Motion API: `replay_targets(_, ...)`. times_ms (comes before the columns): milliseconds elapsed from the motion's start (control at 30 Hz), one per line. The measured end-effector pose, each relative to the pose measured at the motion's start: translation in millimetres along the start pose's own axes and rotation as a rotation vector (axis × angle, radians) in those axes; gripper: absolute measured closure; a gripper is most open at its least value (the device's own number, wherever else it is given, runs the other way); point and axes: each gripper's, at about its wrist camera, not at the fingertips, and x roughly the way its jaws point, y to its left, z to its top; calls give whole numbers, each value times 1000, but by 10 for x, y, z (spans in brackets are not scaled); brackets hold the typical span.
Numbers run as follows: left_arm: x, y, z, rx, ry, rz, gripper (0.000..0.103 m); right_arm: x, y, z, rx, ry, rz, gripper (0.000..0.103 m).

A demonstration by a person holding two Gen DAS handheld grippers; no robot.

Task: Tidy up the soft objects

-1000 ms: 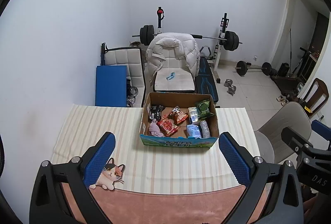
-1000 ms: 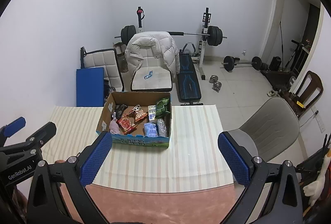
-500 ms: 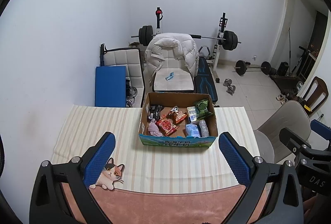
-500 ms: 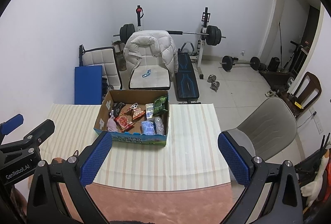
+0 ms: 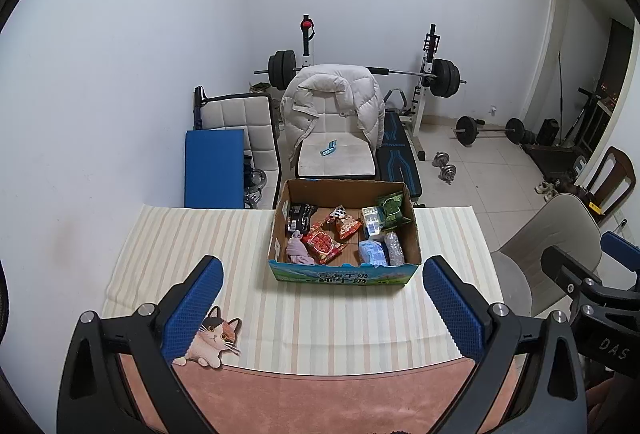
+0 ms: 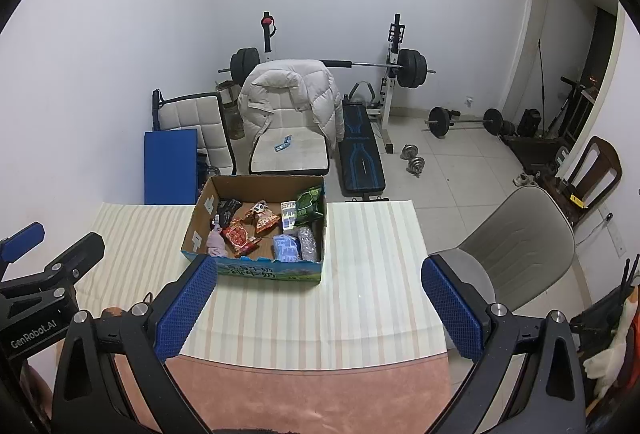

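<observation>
I hold both grippers high above the striped surface (image 5: 168,246), jaws spread wide and empty. The cardboard box (image 5: 344,276) of soft packets sits straight ahead of the left gripper (image 5: 322,298), its long side across my view. For the right gripper (image 6: 320,298) it lies ahead-left, so left seems better placed.

Open brown cardboard box (image 5: 344,276) at far centre of striped-cloth desk (image 5: 192,242), holding red snack packet (image 5: 323,242), pink soft cloth (image 5: 298,252), blue pack (image 5: 372,253). Left claw (image 5: 322,308) spread wide, empty, near edge. Cat picture (image 5: 214,342) near left.
</observation>
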Motion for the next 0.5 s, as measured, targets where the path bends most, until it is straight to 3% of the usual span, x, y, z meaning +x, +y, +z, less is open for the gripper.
replay_targets(500, -27, -2, 24, 6, 7, -3, 0, 52, -55, 23, 8, -1, -16, 0)
